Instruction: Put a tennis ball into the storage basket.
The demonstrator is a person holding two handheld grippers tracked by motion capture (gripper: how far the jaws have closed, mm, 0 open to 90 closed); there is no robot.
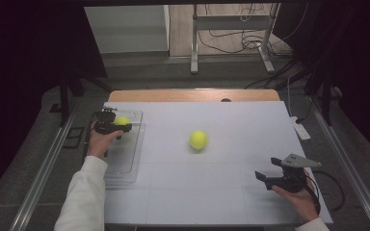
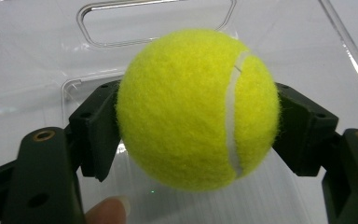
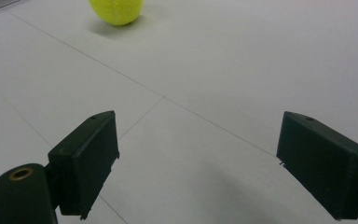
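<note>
While no writing is readable anywhere | white table bears clear plastic tray at left | left gripper over tray, jaws clamped on fuzzy yellow tennis ball with white seam | left gripper view shows seam, fingertip | second yellow tennis ball lies mid-table | right gripper jaws wide, holding nothing

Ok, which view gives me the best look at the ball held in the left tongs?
The left gripper view: the held tennis ball sits close up, both jaws pressed on its sides, over the clear plastic tray. The high view shows that ball small, half hidden by the left tongs. The ball in the right gripper view is another one, lying loose on the table.
</note>
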